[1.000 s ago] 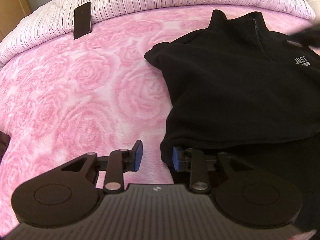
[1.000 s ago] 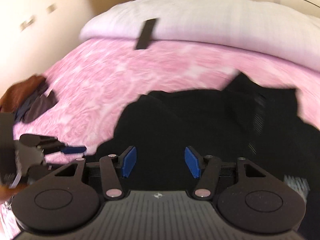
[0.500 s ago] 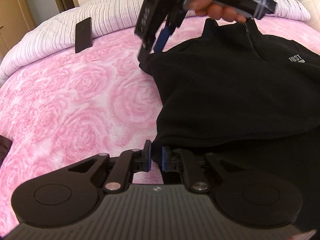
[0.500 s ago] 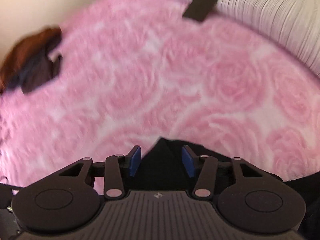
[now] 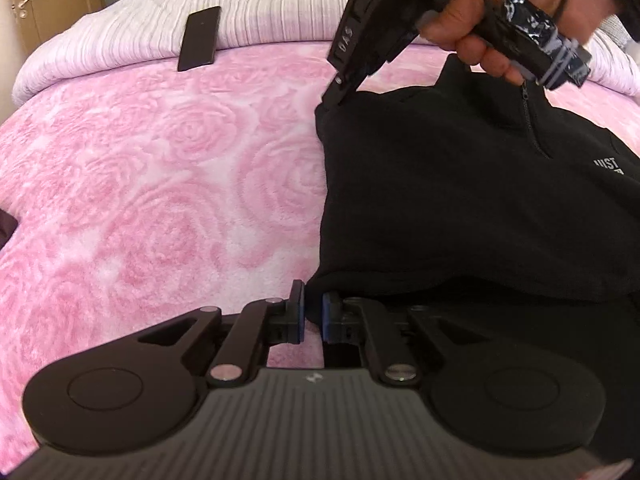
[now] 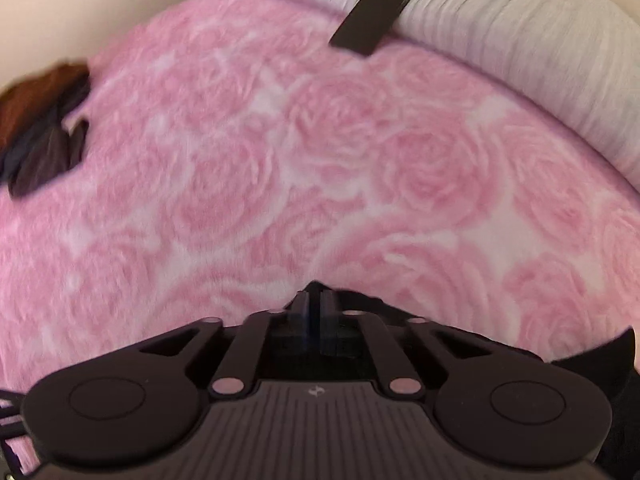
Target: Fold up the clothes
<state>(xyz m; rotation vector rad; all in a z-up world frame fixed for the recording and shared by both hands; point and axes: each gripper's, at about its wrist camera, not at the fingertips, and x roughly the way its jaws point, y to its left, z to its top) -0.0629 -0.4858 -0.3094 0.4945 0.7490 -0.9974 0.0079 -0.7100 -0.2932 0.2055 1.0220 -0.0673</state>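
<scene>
Jaws: left gripper (image 5: 313,312) pinching fleece (image 5: 460,200) hem corner, right gripper (image 6: 316,312) pinching shoulder corner; risk: thick fabric slipping free mid-fold, leaving bed (image 5: 160,200) crease crooked.

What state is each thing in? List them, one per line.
Black fleece: lying flat on the pink blanket, gripped at two spots on its left edge.
Left gripper: nearly shut on the fleece's bottom corner.
Right gripper: shut on the fleece's shoulder corner.
Zipper: closed.
Flat black object: leaning against the striped duvet.
Pile of dark clothes: crumpled, unfolded.
</scene>
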